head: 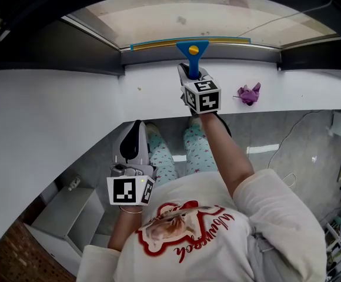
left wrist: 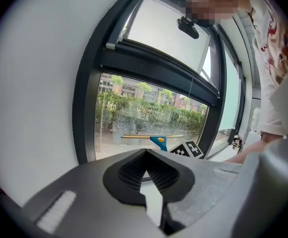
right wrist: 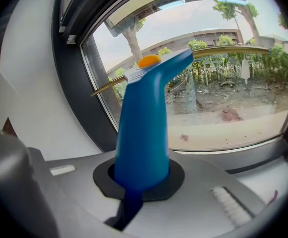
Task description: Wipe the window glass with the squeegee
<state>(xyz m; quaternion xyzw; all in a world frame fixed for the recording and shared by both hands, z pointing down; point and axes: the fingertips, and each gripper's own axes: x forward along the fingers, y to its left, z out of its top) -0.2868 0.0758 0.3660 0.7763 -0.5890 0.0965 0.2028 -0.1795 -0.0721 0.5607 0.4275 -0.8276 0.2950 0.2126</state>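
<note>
Right gripper [head: 189,73] clamps squeegee [head: 192,48] at window glass [head: 217,13]; left gripper [head: 137,127] jaws closed; white sill [head: 153,90].

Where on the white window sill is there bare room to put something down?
The widest bare patch is the sill left of the right tongs. A narrower gap lies between the tongs and the purple cloth. The middle is crowded: the tongs hold the squeegee there.
</note>
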